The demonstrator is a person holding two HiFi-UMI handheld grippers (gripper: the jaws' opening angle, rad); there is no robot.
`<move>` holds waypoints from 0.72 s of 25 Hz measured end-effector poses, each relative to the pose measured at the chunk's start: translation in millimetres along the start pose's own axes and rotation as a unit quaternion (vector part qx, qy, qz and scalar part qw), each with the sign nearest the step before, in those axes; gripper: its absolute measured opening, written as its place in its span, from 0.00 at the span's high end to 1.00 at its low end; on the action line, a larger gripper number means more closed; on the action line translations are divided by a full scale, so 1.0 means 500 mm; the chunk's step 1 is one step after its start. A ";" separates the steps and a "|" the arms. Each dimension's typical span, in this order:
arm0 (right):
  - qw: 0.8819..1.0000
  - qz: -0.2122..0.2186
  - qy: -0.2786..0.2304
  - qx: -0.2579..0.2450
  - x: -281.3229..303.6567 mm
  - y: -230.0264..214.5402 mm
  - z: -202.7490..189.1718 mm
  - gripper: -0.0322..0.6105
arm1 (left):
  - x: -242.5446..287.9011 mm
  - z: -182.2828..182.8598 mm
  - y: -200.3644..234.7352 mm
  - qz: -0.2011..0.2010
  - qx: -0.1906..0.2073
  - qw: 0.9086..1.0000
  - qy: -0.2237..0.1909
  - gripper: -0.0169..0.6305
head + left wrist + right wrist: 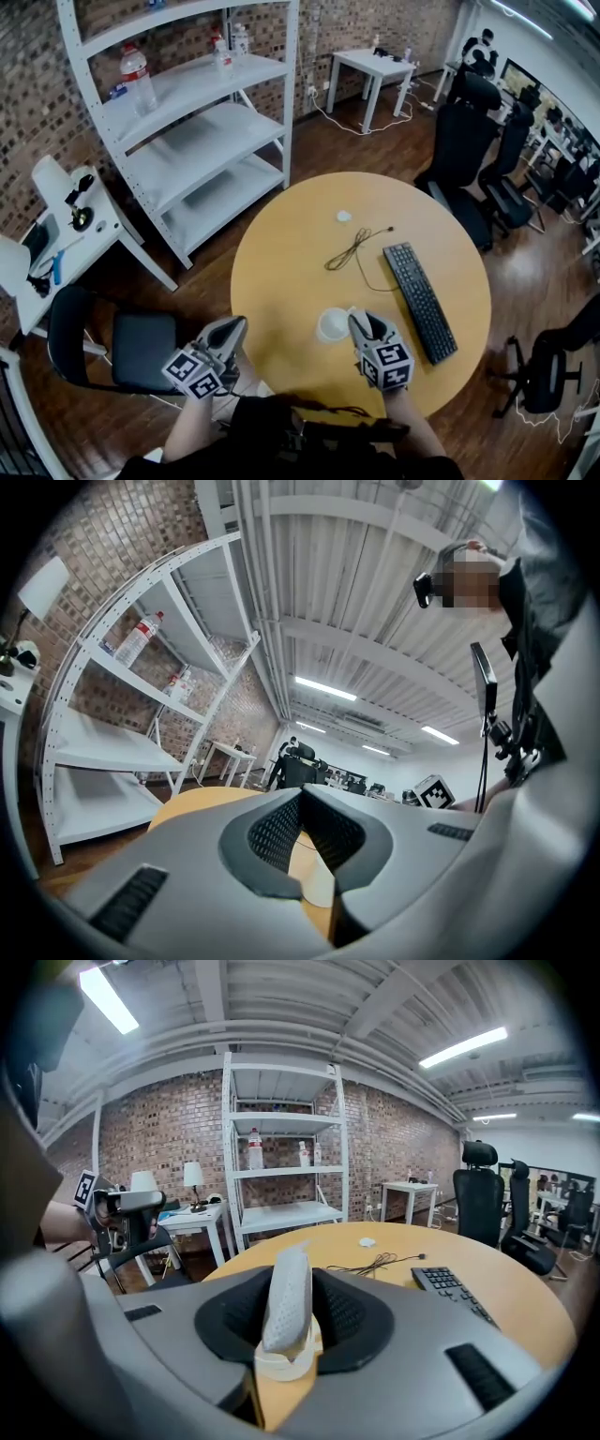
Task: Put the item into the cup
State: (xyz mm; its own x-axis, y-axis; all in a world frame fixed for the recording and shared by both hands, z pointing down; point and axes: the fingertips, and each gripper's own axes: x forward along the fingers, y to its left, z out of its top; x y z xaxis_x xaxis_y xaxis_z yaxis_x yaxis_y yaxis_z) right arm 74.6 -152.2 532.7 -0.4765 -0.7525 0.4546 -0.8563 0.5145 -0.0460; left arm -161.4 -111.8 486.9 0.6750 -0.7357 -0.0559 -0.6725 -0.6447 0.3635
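The right tool (291,1283) pinches the white perforated item (287,1321) right over the white cup (332,325) on the table (300,234), release seemingly still pending; the left tool (300,803) hangs closed, empty.

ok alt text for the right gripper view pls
The right gripper holds a white dimpled item upright between its jaws, over a white cup on a round wooden table. Behind lie a black keyboard and a cable, with a white shelf unit against a brick wall.

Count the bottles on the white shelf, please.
3, all on one board: a big bottle at its left end, a small bottle and another at its right end. Others may be hidden.
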 end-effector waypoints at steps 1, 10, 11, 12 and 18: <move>1.000 0.007 0.006 -0.001 0.013 0.014 -0.003 0.79 | -0.009 0.001 0.009 0.005 -0.002 1.000 0.000 0.98; 0.998 0.019 0.062 0.003 0.084 0.029 -0.069 0.76 | -0.056 0.002 0.054 0.029 -0.011 1.000 0.003 0.98; 0.998 0.019 0.064 0.006 0.084 0.029 -0.072 0.76 | -0.060 0.002 0.059 0.032 -0.011 0.999 0.005 0.98; 0.998 0.019 0.064 0.008 0.084 0.029 -0.073 0.76 | -0.063 0.001 0.064 0.033 -0.011 0.999 0.006 0.98; 0.999 0.005 0.048 0.026 0.056 0.012 -0.062 0.76 | -0.036 -0.001 0.068 0.024 -0.011 1.000 0.009 0.98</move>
State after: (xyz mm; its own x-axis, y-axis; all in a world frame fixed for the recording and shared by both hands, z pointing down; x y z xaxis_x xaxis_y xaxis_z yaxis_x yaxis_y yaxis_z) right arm 62.4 -157.4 572.4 -0.4658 -0.7035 0.5367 -0.8619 0.4980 -0.0952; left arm -196.3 -120.6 500.6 0.6478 -0.7615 -0.0217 -0.6975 -0.6044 0.3850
